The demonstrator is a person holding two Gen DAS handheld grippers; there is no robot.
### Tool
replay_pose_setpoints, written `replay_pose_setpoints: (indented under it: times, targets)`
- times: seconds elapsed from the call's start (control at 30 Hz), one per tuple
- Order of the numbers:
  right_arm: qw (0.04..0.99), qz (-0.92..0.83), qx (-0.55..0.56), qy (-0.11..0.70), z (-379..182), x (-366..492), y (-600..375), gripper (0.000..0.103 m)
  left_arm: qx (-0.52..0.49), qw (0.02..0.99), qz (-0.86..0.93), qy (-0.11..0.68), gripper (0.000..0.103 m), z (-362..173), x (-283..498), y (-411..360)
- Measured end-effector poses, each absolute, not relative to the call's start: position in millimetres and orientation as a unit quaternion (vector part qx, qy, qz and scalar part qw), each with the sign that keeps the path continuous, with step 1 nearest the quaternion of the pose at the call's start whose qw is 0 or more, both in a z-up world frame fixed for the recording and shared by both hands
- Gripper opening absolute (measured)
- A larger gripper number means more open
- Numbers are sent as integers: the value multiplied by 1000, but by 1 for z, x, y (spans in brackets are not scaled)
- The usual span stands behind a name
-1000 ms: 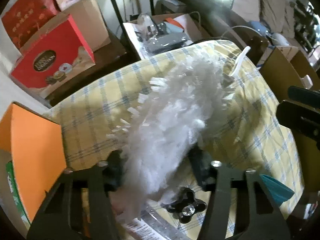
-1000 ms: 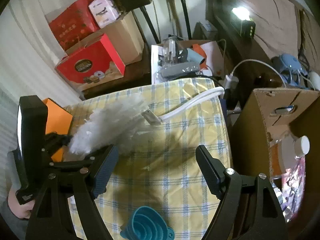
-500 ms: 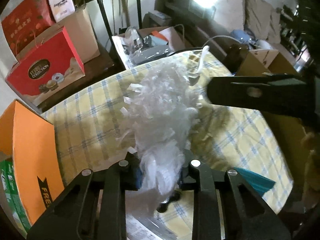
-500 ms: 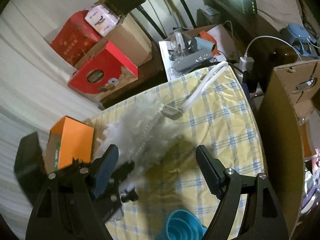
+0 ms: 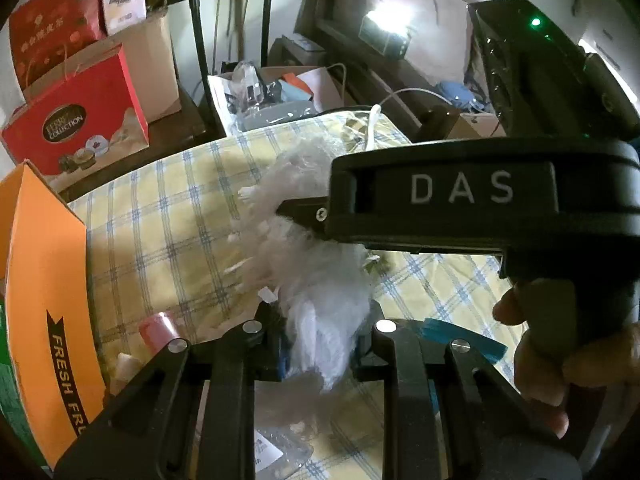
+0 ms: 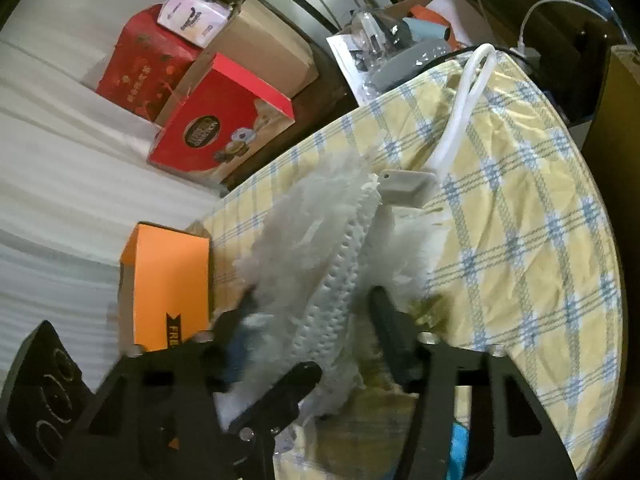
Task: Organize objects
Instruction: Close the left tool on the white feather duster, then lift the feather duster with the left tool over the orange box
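A white fluffy duster (image 5: 320,280) lies across the yellow checked tablecloth (image 5: 160,220). Its grey joint (image 6: 404,188) and white handle (image 6: 464,108) point toward the far edge. My left gripper (image 5: 322,320) is shut on the duster's near tip, its jaws still closing a little. My right gripper (image 6: 312,310) straddles the duster (image 6: 320,248) further up; its jaws are closing with the fluffy head between them, and the pads do not clearly press on it. In the left wrist view the right gripper's black body (image 5: 440,200), held by a hand (image 5: 560,352), covers much of the duster.
An orange box (image 5: 44,300) stands at the table's left edge. A teal funnel (image 5: 460,338), a pink roll (image 5: 158,330) and a clear plastic packet (image 5: 272,452) lie near the front. Red gift boxes (image 5: 76,120) and cardboard boxes stand behind the table.
The left gripper closed on the duster's tip and lifted it slightly. The right gripper swung in and down over the duster, rolled, and its jaws narrowed around the fluffy head.
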State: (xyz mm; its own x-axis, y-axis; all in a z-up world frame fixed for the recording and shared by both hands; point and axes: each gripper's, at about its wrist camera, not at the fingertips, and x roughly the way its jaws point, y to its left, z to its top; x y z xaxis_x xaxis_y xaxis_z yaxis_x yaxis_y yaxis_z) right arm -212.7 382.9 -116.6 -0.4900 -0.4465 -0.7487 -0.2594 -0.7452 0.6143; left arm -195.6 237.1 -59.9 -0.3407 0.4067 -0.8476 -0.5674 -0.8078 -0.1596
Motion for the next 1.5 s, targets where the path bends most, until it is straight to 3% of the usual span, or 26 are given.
replay_pose_setpoints:
  times: [0.2, 0.33, 0.43, 0.47, 0.57, 0.63, 0.67, 0.8, 1.5]
  targets:
    - [67, -796, 491, -346, -104, -207, 381, 36, -485, 305, 817, 67, 19, -51, -188, 229]
    - [71, -800, 485, -347, -94, -203, 376, 38, -478, 309, 821, 44, 16, -39, -185, 222]
    - [70, -803, 489, -333, -90, -203, 369, 54, -472, 314, 823, 33, 16, -33, -181, 218]
    - [69, -801, 494, -330, -90, -202, 367, 67, -472, 317, 823, 25, 16, -30, -179, 217]
    - [68, -786, 510, -344, -104, -201, 362, 76, -480, 329, 813, 3, 16, -26, -178, 213]
    - [75, -772, 508, -376, -113, -200, 363, 71, -480, 328, 814, 17, 16, -25, -174, 215]
    - [78, -770, 505, -383, -114, -199, 364, 60, -478, 326, 815, 22, 16, -26, -173, 215]
    - [76, -778, 502, -371, -106, -197, 363, 50, -474, 324, 818, 16, 16, -22, -169, 209]
    - [178, -814, 483, -270, -16, -192, 246, 48, -410, 323, 852, 36, 16, 54, -137, 91]
